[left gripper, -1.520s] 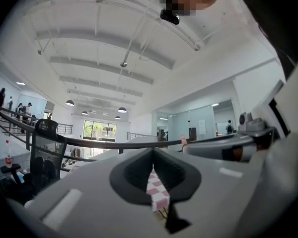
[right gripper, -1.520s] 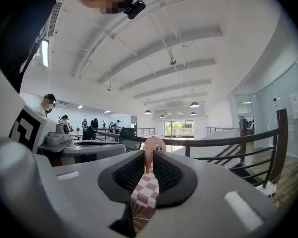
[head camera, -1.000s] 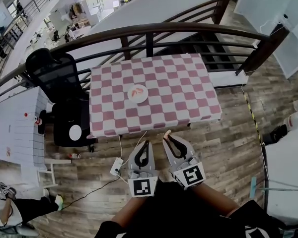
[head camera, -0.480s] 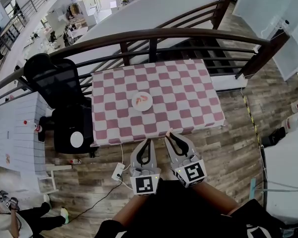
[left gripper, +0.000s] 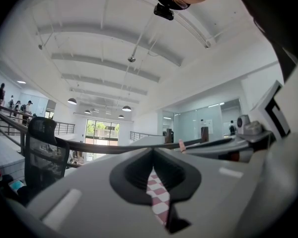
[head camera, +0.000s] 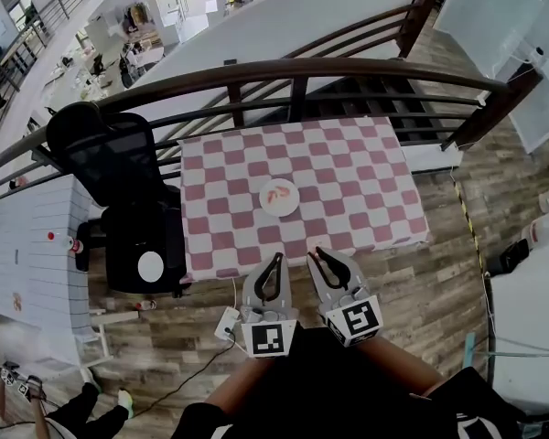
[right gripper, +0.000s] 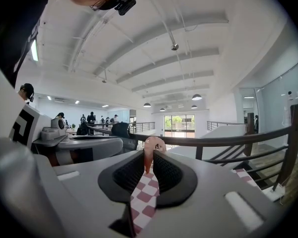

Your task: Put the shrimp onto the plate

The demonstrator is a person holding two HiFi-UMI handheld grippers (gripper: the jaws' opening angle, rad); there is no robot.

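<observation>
A white plate [head camera: 279, 198] with a pink shrimp [head camera: 276, 193] on it sits near the middle of the pink-and-white checkered table [head camera: 348, 181]. Both grippers hang over the wood floor just short of the table's near edge. My right gripper [head camera: 317, 253] [right gripper: 150, 156] is shut on another pink shrimp [right gripper: 153, 145], which curls up above its fingertips. My left gripper [head camera: 274, 261] [left gripper: 152, 155] is shut with nothing in it. From the left gripper view, the right gripper's shrimp [left gripper: 181, 145] shows off to the right.
A dark curved railing [head camera: 293, 67] runs behind the table. A black office chair [head camera: 119, 158] stands at the table's left end, with a white table [head camera: 27, 245] beyond it. A power strip [head camera: 227, 324] and cable lie on the floor by the left gripper.
The table and plate now sit lower and further right in the head view, nearer the grippers. Both grippers stay shut, and the right one still holds its shrimp.
</observation>
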